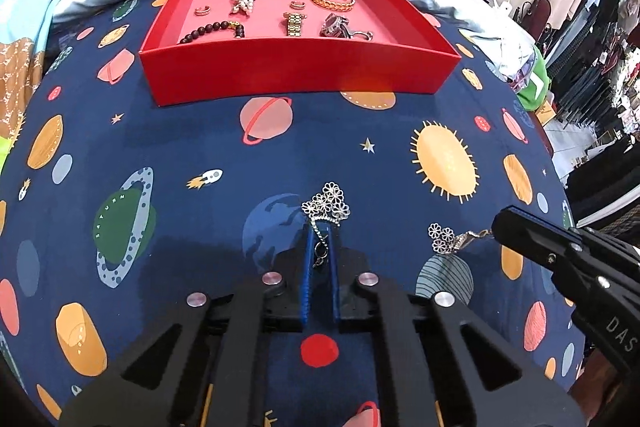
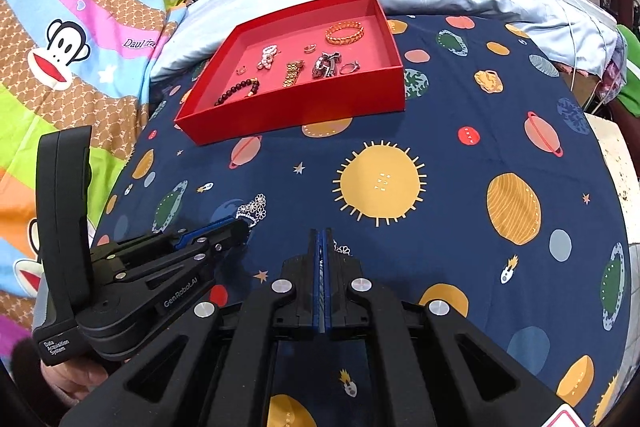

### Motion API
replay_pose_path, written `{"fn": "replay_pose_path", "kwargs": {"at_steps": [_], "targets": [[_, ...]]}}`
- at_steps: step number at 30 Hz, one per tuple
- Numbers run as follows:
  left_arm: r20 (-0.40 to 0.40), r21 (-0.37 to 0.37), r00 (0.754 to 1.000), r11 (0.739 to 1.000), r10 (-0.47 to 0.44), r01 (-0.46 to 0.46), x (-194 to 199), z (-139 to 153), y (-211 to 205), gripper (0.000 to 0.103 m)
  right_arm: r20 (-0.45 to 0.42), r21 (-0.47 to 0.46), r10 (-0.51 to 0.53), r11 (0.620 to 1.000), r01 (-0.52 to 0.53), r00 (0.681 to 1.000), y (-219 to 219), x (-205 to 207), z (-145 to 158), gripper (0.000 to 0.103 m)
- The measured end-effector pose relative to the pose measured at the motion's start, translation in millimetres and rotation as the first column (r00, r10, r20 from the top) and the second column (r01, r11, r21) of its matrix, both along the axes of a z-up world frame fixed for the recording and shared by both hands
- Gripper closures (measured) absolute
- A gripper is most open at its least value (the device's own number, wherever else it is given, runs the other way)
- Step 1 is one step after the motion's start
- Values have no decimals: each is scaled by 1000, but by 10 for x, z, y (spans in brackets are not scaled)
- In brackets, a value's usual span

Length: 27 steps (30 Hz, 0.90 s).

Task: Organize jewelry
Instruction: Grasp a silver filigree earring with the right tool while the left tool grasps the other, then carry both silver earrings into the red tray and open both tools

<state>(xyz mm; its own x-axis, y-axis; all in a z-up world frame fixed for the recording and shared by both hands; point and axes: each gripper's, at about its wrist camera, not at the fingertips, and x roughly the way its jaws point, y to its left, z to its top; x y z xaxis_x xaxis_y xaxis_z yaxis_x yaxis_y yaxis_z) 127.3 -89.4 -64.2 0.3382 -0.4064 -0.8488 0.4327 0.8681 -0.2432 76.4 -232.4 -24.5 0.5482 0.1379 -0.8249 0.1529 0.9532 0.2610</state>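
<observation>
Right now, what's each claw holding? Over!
Left claw shut on flower bracelet. Right claw shut on its other end. Red tray ahead, path clear.

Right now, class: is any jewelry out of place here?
Yes. Two silver flower earrings sit outside the red box, over the space-print cloth: one in the left tongs, the other in the right tongs.
</observation>
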Motion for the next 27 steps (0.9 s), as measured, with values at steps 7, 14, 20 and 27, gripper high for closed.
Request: {"fn": "replay_pose_path", "kwargs": {"at_steps": [7, 14, 20, 27], "targets": [[14, -31, 1000, 999, 9, -8, -73, 175, 131, 101, 28, 4, 6, 1000, -6, 1000, 35, -29, 118, 102], [35, -60, 999, 997, 41, -39, -135, 434, 332, 101, 70, 7, 13, 1000, -14, 997, 66, -66, 296, 102], [58, -89, 996, 994, 68, -63, -100, 698, 495, 101, 112, 3, 24, 1000, -25, 993, 77, -53, 488, 102], [112, -111, 991, 992, 70, -57, 138, 998, 485, 101, 177, -27, 50, 999, -46, 983, 60, 207, 765, 102]]}}
